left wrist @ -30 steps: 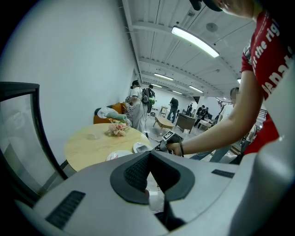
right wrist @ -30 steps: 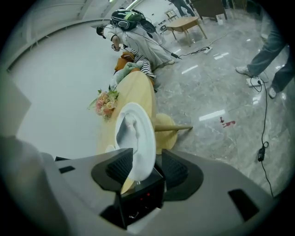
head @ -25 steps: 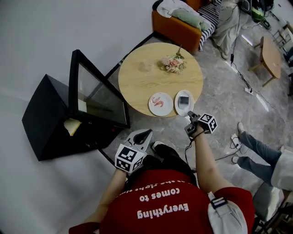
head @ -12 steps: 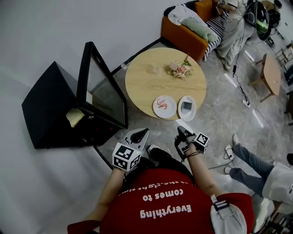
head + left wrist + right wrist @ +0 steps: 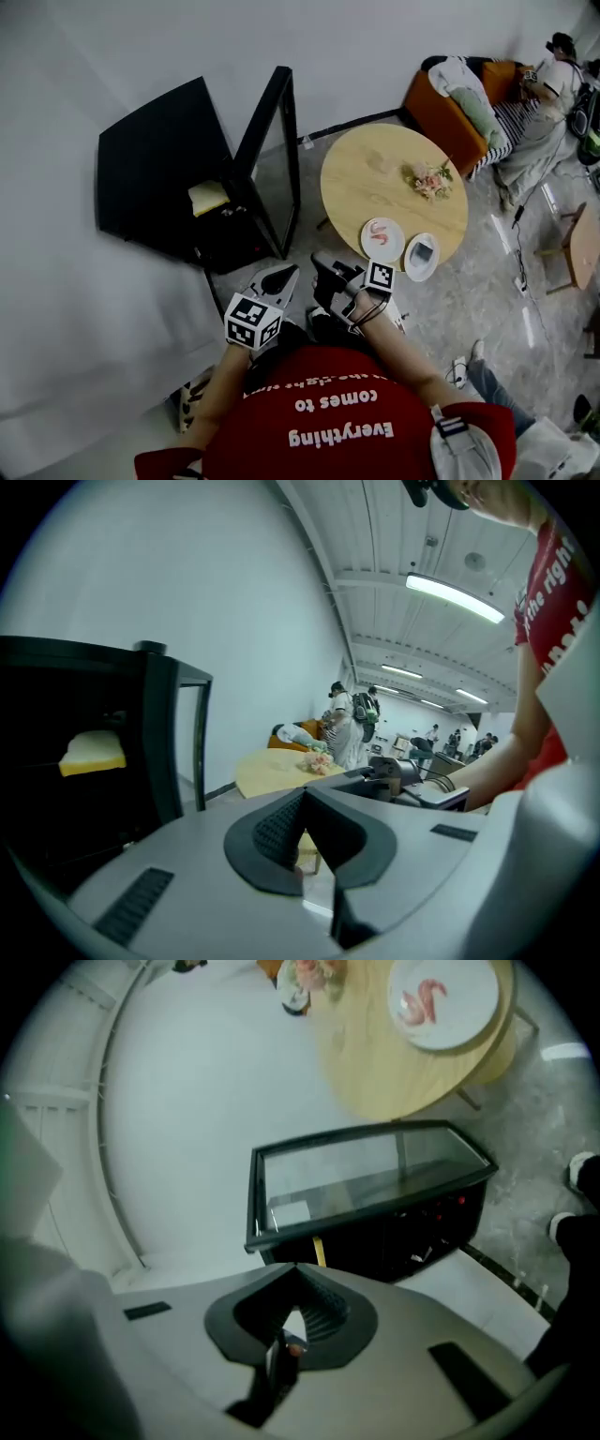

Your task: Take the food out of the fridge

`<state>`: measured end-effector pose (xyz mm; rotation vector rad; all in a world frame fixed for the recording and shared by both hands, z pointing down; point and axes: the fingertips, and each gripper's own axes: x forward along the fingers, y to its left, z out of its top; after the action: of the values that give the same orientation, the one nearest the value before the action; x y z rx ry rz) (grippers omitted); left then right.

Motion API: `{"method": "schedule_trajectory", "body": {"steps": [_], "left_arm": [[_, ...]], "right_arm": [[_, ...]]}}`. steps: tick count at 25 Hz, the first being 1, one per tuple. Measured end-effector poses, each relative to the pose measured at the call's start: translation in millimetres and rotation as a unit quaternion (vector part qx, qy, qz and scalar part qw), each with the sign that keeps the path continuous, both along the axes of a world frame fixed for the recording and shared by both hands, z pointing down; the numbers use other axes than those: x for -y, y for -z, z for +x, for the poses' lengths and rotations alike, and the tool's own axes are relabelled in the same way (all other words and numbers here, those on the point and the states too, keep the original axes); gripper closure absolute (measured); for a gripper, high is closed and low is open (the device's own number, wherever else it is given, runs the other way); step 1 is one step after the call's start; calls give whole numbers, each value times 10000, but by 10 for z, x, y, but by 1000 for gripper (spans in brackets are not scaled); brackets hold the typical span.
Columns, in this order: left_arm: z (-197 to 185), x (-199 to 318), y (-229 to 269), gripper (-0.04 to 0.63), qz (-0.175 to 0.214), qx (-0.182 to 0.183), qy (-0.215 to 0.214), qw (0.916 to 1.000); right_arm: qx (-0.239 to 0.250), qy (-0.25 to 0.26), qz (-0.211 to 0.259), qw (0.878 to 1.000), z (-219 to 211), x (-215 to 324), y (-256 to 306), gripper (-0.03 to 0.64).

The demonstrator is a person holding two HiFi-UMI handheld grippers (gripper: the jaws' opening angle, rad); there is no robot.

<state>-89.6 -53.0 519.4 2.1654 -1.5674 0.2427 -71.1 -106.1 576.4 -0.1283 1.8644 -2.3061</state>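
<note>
The black fridge (image 5: 159, 178) stands open at the upper left, its glass door (image 5: 277, 159) swung out toward the table. A yellow block of food (image 5: 208, 197) lies on a shelf inside, and it also shows in the left gripper view as the yellow food (image 5: 93, 752). My left gripper (image 5: 292, 272) is shut and empty, pointing toward the fridge from some way off. Close beside it on the right, my right gripper (image 5: 321, 264) is shut with nothing between its jaws. It faces the fridge door (image 5: 366, 1180).
A round wooden table (image 5: 356, 187) stands right of the fridge, with flowers (image 5: 429, 178), a plate of shrimp (image 5: 382, 239) and a second plate (image 5: 421, 256) holding a dark item. An orange sofa (image 5: 441, 112) lies beyond it. People stand at the far right.
The right gripper left the plates at the table's edge, swung up and left next to the left gripper, and shut. The view turned toward the fridge, and the left gripper moved that way.
</note>
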Motion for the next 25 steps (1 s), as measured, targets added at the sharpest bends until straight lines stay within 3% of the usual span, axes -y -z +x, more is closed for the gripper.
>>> {"method": "schedule_trajectory", "body": {"steps": [5, 12, 17, 23, 25], "left_arm": [[-540, -382, 4, 589, 0, -70, 1079, 9941], [-1123, -889, 12, 589, -43, -61, 2172, 9761], [-1383, -1138, 65, 589, -27, -35, 2692, 9631], [-1602, -1324, 57, 589, -102, -30, 3038, 9527], [-1674, -1358, 57, 589, -112, -32, 3097, 9508]], "right_arm": [[-44, 1524, 640, 9862, -719, -563, 108, 606], [74, 2269, 1317, 9649, -1471, -888, 244, 606], [-156, 2445, 1697, 9546, -1970, -928, 219, 604], [-421, 2166, 1687, 9607, -2423, -805, 158, 596], [-530, 2003, 1577, 9655, -2543, -724, 97, 530]]}}
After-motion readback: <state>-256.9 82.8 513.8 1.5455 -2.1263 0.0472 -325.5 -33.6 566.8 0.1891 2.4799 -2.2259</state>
